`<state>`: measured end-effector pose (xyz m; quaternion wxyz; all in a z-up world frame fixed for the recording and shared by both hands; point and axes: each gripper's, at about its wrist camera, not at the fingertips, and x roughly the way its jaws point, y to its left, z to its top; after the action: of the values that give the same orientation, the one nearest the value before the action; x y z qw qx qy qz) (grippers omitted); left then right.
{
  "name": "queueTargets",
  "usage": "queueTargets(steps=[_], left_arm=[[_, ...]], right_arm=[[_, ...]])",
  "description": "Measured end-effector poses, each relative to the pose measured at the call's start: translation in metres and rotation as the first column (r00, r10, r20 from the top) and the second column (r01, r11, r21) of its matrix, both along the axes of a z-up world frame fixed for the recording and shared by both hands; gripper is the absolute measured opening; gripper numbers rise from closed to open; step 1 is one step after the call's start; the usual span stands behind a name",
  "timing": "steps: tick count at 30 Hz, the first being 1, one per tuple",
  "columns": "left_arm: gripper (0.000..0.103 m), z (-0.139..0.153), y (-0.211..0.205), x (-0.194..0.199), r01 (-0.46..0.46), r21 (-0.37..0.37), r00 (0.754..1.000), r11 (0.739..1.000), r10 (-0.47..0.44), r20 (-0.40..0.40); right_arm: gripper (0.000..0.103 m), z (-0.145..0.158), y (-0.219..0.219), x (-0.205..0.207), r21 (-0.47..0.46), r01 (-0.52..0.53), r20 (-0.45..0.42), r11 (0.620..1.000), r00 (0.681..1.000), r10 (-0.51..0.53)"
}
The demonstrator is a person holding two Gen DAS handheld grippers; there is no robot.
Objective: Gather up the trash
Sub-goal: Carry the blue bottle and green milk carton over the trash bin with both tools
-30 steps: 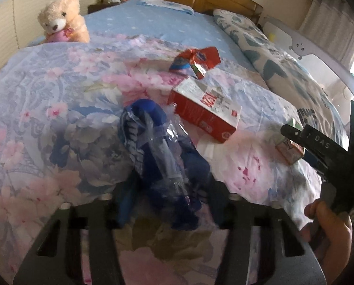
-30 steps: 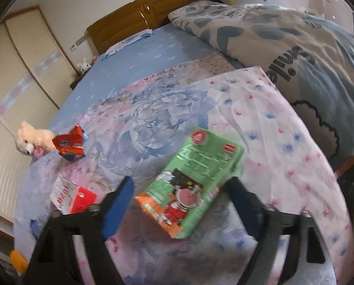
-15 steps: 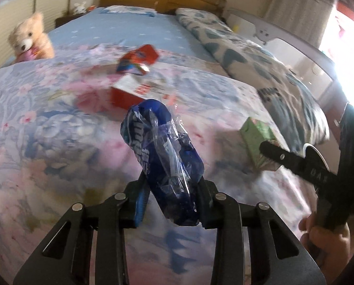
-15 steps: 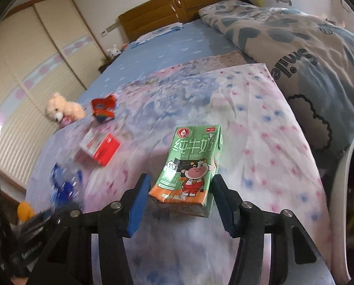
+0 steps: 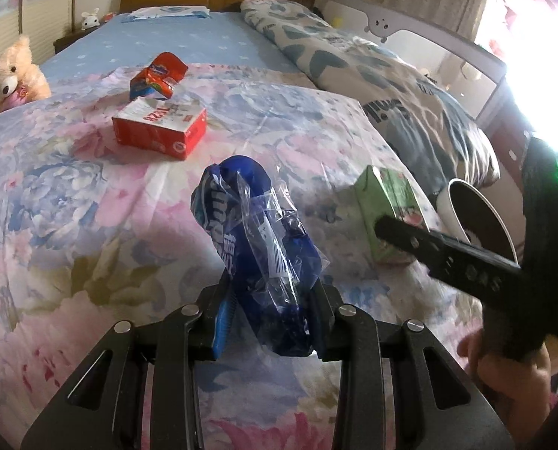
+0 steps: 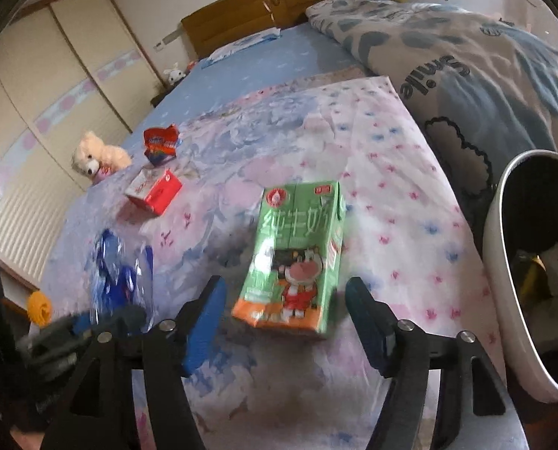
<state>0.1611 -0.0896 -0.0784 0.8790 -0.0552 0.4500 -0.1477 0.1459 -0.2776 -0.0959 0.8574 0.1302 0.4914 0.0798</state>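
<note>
Bed [image 5: 72,195] first: its flowered quilt carries the remaining litter, a red box [image 5: 159,131] and, just behind it, a crumpled red wrapper [image 5: 159,75]. Beside the bed's near corner stands the white bin [image 6: 494,262], already holding some rubbish. The step in hand appears to be the carry to that bin, with both hands loaded at once. The green milk carton [image 6: 297,255] sits between the jaws of the right gripper [image 6: 284,292], which have just been opening. Gaps show on both sides, so it is released, though whether it rests on the quilt or is dropping cannot be told. The blue plastic bag [image 5: 256,240] is clenched in the left gripper [image 5: 271,296] and held up clear of the quilt. Next, the carton likely needs re-gripping – it is short of the bin – and the bag must be swung over the rim before letting go. A second ago the bag lay on the quilt inside wider jaws, the carton lay flat, and no bin was in view.
</note>
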Motion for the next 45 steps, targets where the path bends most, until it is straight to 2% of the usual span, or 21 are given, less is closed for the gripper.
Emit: queueTargets(steps=[2,3,4,9,20,25,30,45], left_arm=[[0.031,0.000,-0.003,-0.002,0.010,0.005,1.000,1.000,-0.010,-0.004],[0.031,0.000,-0.005,-0.003,0.015,0.006,1.000,1.000,-0.015,-0.003],[0.031,0.001,-0.006,-0.004,0.019,0.008,1.000,1.000,-0.019,0.000],[0.031,0.005,-0.017,-0.007,0.050,0.018,0.999,0.999,-0.051,0.009],[0.031,0.012,-0.052,-0.013,0.133,0.033,0.991,0.991,-0.134,0.020],[0.031,0.010,-0.060,-0.015,0.147,0.039,0.989,0.988,-0.147,0.012],[0.031,0.009,-0.065,-0.019,0.160,0.050,0.987,0.986,-0.161,0.010],[0.031,0.018,-0.099,-0.024,0.232,0.057,0.972,0.971,-0.234,0.025]], right_arm=[[0.066,-0.002,0.002,0.004,-0.014,0.007,0.012,1.000,1.000,-0.007],[0.058,-0.003,0.002,0.006,-0.030,0.010,0.015,1.000,1.000,-0.009],[0.055,-0.005,0.003,0.008,-0.048,0.009,0.012,0.999,1.000,-0.008],[0.049,0.001,-0.004,0.000,-0.027,-0.004,0.020,1.000,1.000,0.005],[0.047,0.022,-0.038,-0.037,0.023,0.023,0.046,0.999,0.999,-0.024],[0.047,0.017,-0.043,-0.046,-0.023,0.016,0.030,1.000,0.999,-0.015],[0.047,0.012,-0.052,-0.054,0.000,0.026,0.022,1.000,0.999,-0.026],[0.046,0.041,-0.089,-0.074,0.036,0.113,0.088,0.993,0.989,-0.116]])
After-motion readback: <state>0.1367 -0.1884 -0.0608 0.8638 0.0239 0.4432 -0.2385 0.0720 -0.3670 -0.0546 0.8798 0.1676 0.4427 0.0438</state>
